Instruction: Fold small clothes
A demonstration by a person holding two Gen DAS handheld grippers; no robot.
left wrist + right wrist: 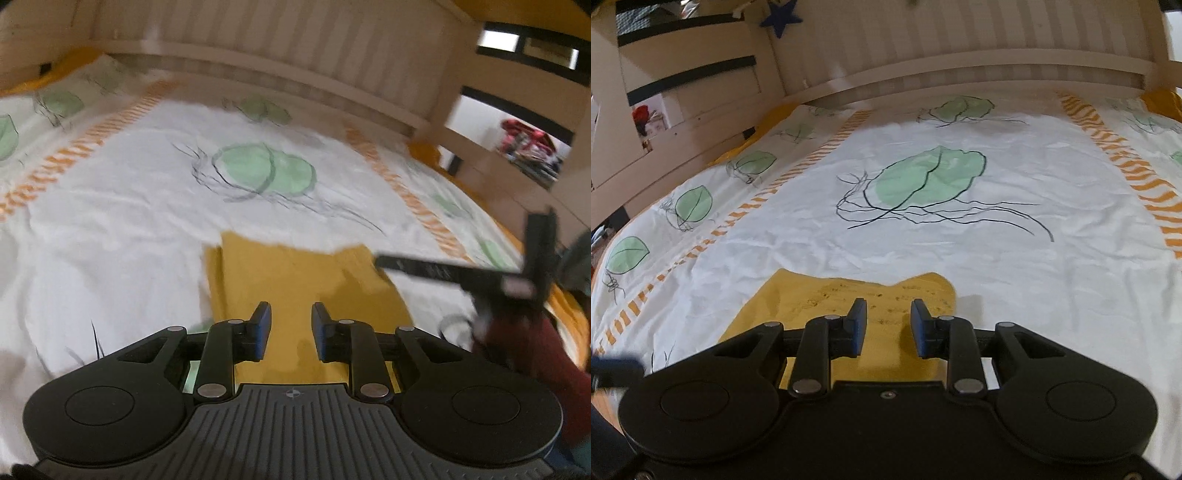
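- Left wrist view: left tongs [291, 325] hang over a yellow garment [295, 280] lying flat on the bed cover [110, 236]. Jaws stand a little apart, with nothing between the pads; cloth shows through the gap, below them.
- Same view, right edge: right tongs [458, 273] seen from outside as blurred black bars, by a dark red sleeve [524, 354]. Their state cannot be read from this angle.
- Right wrist view: right tongs [888, 325] also over the garment [849, 295], jaws partly open, pads clear of the cloth, nothing gripped.
- Garment position: near edge of the bed, straight in front of both tongs. Far edge uneven, with a shallow dip in the middle and a raised corner either side. A folded-over strip runs along its left side in the left view. Faint print on the fabric, too small to read.
- Bed cover: white, green leaf prints, orange striped bands. Wooden headboard [960, 48] behind.
- Step, as judged: between grasps. Both tongs look free above a partly folded garment, so one fold seems made and the next not yet started.
- Next move, as judged: needs each pair of tongs lowered onto an edge or corner, pinching the top layers only, not the cover beneath, then lifting evenly so the fold lands square.
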